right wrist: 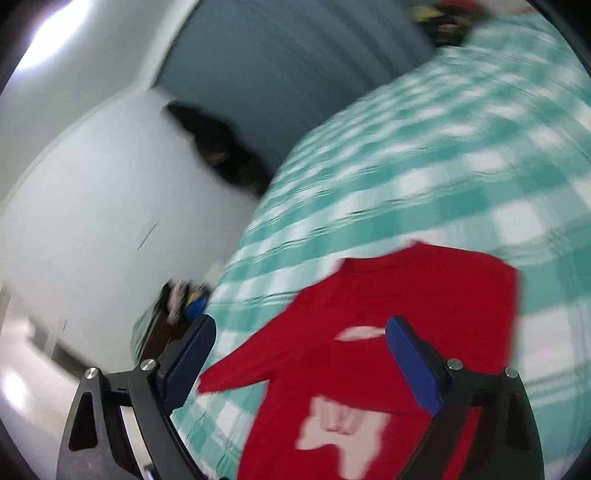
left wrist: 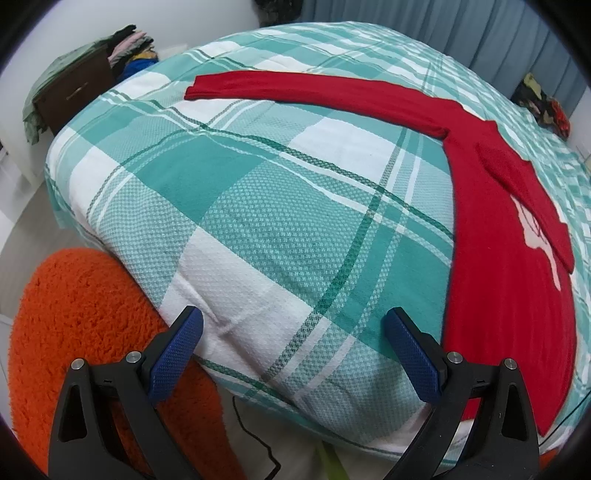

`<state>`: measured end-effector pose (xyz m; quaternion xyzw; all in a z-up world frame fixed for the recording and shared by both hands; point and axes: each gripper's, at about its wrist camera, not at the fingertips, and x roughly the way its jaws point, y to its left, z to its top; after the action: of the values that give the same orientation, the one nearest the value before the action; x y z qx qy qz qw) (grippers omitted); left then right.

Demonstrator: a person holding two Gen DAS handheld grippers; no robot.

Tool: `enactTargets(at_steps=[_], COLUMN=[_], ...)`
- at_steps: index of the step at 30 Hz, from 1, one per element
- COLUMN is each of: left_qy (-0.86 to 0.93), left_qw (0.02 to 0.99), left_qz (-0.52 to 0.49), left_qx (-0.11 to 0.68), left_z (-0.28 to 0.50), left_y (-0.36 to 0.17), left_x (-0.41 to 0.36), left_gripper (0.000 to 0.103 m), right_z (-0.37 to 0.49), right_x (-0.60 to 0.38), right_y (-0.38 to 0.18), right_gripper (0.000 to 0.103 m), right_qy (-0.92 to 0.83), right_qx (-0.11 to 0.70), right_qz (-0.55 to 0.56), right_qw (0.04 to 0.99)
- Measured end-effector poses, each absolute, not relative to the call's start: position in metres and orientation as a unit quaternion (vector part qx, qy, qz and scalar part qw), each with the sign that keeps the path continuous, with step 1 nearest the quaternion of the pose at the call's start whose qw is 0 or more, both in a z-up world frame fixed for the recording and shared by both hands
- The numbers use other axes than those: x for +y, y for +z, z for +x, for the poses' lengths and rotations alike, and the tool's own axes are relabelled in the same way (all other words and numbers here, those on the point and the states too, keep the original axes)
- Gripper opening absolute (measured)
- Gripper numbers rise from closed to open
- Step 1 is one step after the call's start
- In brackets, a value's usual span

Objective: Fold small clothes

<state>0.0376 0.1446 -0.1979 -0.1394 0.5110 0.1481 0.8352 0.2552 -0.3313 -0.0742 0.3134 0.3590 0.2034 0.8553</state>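
A small red long-sleeved top [left wrist: 495, 236] with a pale print lies flat on the green-and-white checked bed cover [left wrist: 258, 206]. One sleeve [left wrist: 314, 92] stretches out to the left; the other is folded over the chest. My left gripper [left wrist: 295, 332] is open and empty above the cover, left of the top's body. In the blurred right wrist view the top [right wrist: 369, 332] lies below my right gripper [right wrist: 301, 343], which is open and empty above it.
An orange shaggy rug [left wrist: 85, 332] lies on the floor by the bed's near corner. A dark nightstand [left wrist: 74, 96] with piled clothes stands at the far left. Blue curtains [left wrist: 480, 33] hang behind the bed. More clothes [left wrist: 546, 107] lie at the far right.
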Motion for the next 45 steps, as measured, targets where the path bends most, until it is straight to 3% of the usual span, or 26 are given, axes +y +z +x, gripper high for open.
enactTargets(at_steps=[3,7,10,17,21,24,32,39,45], left_qy=[0.15,0.15,0.153,0.159,0.156,0.154,0.154,0.159,0.16], left_qw=[0.835,0.837,0.836,0.836,0.833,0.832,0.832,0.834,0.838], left_qz=[-0.133,-0.128,-0.125,-0.115,-0.119,-0.124,-0.125,-0.113,-0.114], left_qx=[0.512,0.511,0.511,0.512,0.517,0.518,0.518,0.517,0.508], left_z=[0.04,0.039,0.04,0.042,0.043,0.042,0.042,0.04,0.037], left_y=[-0.199,-0.2,-0.201,-0.202,-0.203,-0.203,-0.206,-0.209,-0.209], left_x=[0.141,0.139,0.138,0.135,0.136,0.138,0.138,0.133,0.132], left_gripper=[0.099,0.099,0.099,0.1,0.1,0.101,0.102,0.103,0.103], right_z=[0.253,0.241,0.233,0.231,0.258,0.244,0.14,0.038,0.035], right_x=[-0.351,-0.343,-0.342,-0.354,-0.364,-0.376,-0.384,-0.372,-0.377], right_y=[-0.098,-0.155,-0.189,-0.187,-0.242,-0.226,-0.179,-0.2,-0.229], right_gripper=[0.09,0.089,0.087,0.087,0.085,0.085,0.087,0.094,0.103], right_qy=[0.125,0.04,0.041,0.018,-0.029,-0.049,-0.023,-0.059,-0.073], right_qx=[0.399,0.465,0.493,0.415,0.531,0.508,0.443,0.424,0.467], right_qz=[0.247,0.044,-0.006,0.076,0.011,0.016,0.042,0.077,0.095], right_qw=[0.874,0.883,0.869,0.907,0.847,0.86,0.895,0.9,0.876])
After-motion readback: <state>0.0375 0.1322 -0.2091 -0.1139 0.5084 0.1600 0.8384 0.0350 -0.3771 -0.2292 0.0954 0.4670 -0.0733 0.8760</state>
